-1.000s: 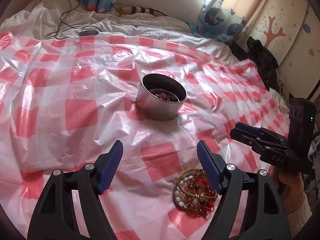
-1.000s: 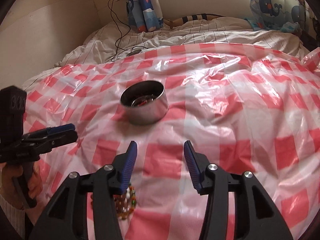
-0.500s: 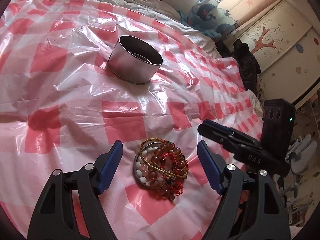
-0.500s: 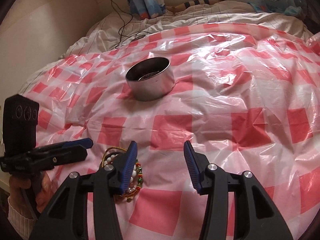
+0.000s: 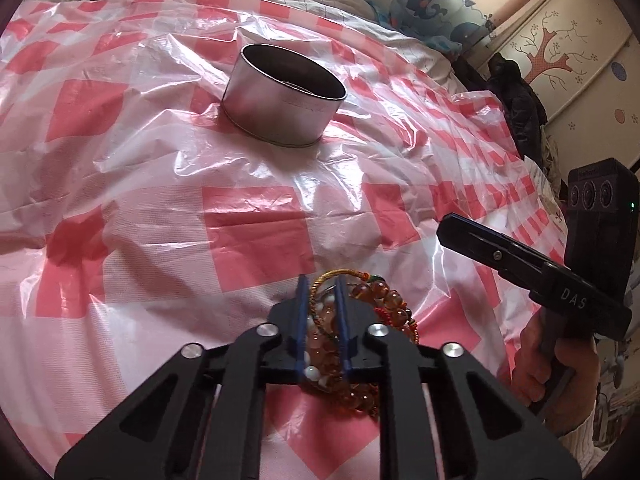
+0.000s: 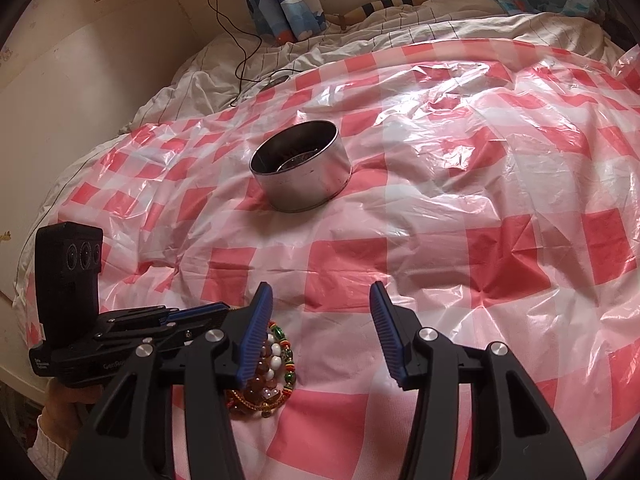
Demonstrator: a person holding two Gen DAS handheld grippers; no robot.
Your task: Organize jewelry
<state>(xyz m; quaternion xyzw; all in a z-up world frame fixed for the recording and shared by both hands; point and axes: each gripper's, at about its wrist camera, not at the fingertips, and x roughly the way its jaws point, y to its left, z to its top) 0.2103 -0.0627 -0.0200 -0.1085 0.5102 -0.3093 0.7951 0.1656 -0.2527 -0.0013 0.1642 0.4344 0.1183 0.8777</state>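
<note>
**Left gripper pinches the bracelet pile, tin waits beyond**

The left gripper (image 5: pixel 322 300) has its blue pads drawn narrow around strands of the bracelet pile (image 5: pixel 372 320); whether anything is truly caught I cannot tell for certain, though beads and gold cord sit between the pads. The pile lies on the red-checked plastic sheet (image 5: pixel 256 224), well short of the metal tin (image 5: pixel 282 94) and on the near side of it; the right gripper (image 6: pixel 320 322) hovers just beside the pile with its jaws wide and nothing in them.

The bracelets look light, loose and floppy; amber and white beads on elastic or cord will likely slide against each other and trail, so one strand may drag its neighbours; a grip across a single cord, not on round beads, seems safest; the sheet is slick and crinkled and may lift with it.

The tin stands upright and open beyond the pile; the right wrist view shows something dark, perhaps jewelry, lying in its bottom; what exactly is unclear.
</note>
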